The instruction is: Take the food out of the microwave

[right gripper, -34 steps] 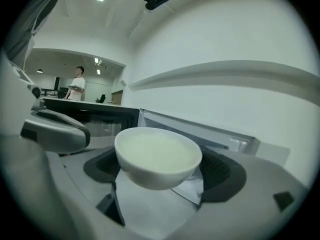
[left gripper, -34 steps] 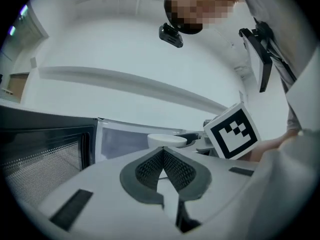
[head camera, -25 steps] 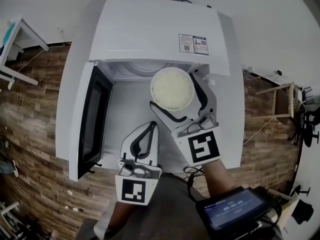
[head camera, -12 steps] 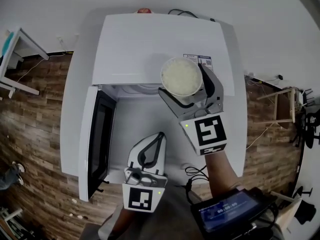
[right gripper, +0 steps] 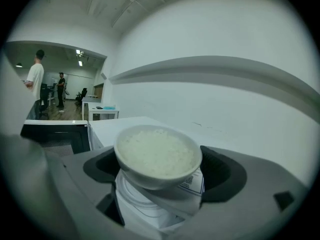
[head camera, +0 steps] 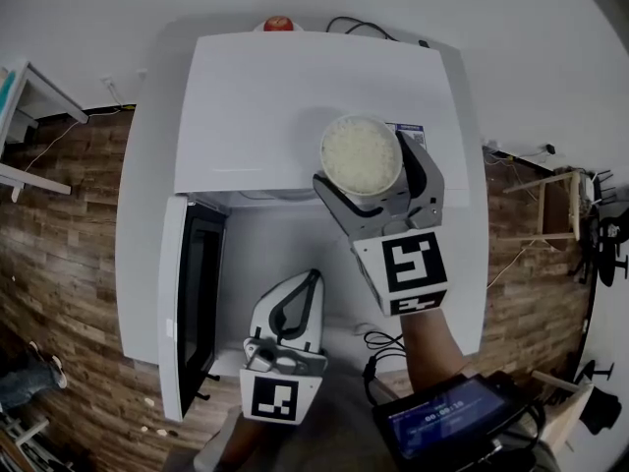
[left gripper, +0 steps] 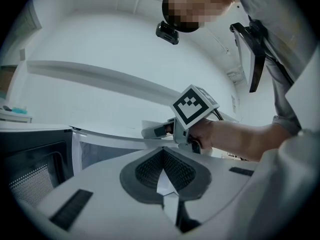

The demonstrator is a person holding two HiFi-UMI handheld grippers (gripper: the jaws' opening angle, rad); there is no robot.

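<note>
A white bowl of rice (head camera: 361,155) (right gripper: 157,154) is held upright between the jaws of my right gripper (head camera: 378,180) (right gripper: 159,170), above the right part of the white microwave's top (head camera: 265,96). The microwave door (head camera: 187,293) hangs open at the left, and its cavity (head camera: 275,239) shows below the top edge. My left gripper (head camera: 298,298) (left gripper: 162,176) hangs shut and holding nothing in front of the cavity, below and left of the bowl.
A label (head camera: 408,131) is stuck on the microwave top right beside the bowl. A red object (head camera: 278,23) sits behind the microwave by a black cable (head camera: 364,28). Wooden floor (head camera: 59,224) lies at both sides, with a stool (head camera: 550,200) to the right.
The right gripper lifted the bowl of rice up out of the cavity mouth and back over the microwave top. The left gripper stayed shut in front of the cavity.
</note>
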